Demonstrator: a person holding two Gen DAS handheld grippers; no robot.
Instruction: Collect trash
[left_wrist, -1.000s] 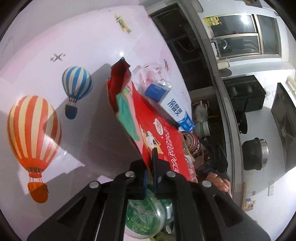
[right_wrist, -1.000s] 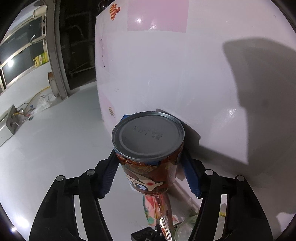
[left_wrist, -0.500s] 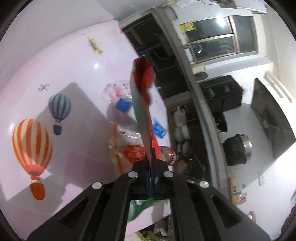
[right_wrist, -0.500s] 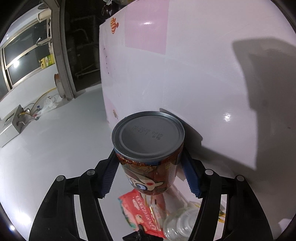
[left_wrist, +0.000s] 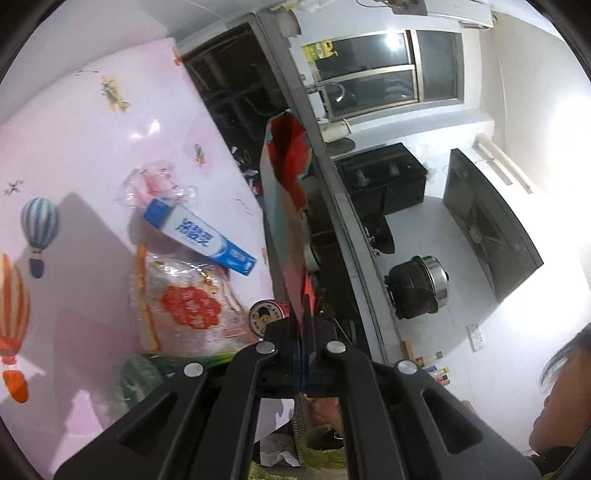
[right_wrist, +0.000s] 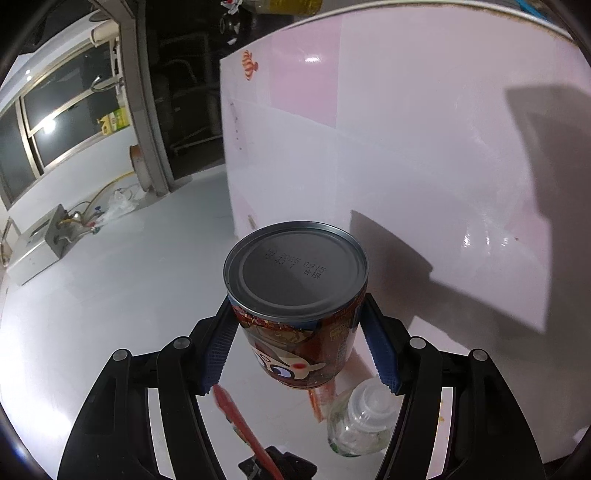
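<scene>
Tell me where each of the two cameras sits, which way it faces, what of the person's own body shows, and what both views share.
Left wrist: on the left gripper, facing along its shut fingers past the held red wrapper over the pink tabletop toward a kitchen counter; part of the person's head shows at the lower right.
Right wrist: on the right gripper, facing the held can and the same tabletop; no body part shows.
Shared: the red wrapper, the can and the tabletop.

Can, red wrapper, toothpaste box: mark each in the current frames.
can (right_wrist: 295, 269): right wrist view, centre of its flat metal end.
red wrapper (left_wrist: 286, 206): left wrist view, middle of the sheet, seen edge-on.
toothpaste box (left_wrist: 199, 236): left wrist view, white face with blue lettering.
</scene>
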